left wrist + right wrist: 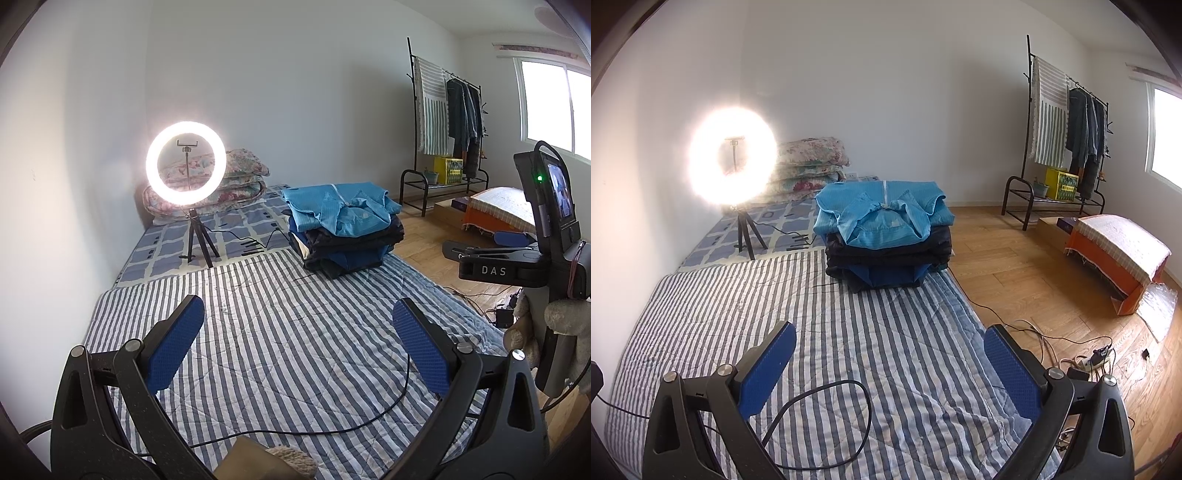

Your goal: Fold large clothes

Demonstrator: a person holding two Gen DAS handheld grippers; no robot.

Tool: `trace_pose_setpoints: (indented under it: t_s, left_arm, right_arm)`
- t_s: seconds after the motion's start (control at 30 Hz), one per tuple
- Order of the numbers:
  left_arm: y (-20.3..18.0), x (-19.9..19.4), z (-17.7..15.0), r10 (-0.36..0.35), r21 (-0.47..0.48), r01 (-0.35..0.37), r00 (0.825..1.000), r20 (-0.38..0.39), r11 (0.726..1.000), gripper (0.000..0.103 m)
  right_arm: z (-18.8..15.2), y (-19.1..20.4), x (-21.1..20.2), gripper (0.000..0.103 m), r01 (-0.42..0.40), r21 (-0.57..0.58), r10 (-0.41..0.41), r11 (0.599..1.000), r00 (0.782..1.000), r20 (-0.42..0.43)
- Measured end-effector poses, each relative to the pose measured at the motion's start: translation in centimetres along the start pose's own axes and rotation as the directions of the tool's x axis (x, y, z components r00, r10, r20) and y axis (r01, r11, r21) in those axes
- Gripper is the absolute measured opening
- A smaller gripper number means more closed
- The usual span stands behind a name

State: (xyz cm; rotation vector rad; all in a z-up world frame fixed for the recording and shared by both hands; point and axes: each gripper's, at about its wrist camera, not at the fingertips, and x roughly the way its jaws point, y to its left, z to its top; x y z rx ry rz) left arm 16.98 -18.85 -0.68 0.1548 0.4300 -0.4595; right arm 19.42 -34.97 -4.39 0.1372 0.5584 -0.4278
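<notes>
While I hover short of the clothes stack (886, 236):
Left hand-held gripper (295, 345): apart, empty.
Right hand-held gripper (890, 363): apart, empty.
Clothes: folded, piled at striped quilt's (775, 314) far edge.
Stage: finished or awaiting another garment; I'd keep edges aligned.

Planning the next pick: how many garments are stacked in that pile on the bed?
About 4 layers show in the pile: light blue garment on top, black one beneath, dark one under that, blue one lowest. More may be hidden.

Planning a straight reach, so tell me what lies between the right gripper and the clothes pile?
Only striped quilt; the right wrist view shows right gripper, clothes pile.
</notes>
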Motion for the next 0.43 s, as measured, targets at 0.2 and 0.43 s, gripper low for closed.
trace_pose_setpoints:
  t_s: [0.2,0.43]
  left_arm:
    - [0.8,0.3,0.4,0.012,0.0,-0.012,1.0,0.009,1.0,0.103]
    - [1.1,0.6,0.4,0.026,0.001,-0.026,0.999,0.029,1.0,0.103]
  right_arm:
    - [-0.2,0.0,0.2,0.103,0.0,-0.009,0.0,1.0,1.0,-0.005]
    - [-0.1,0.0,0.4,0.103,-0.001,-0.011,0.0,1.0,1.0,-0.006]
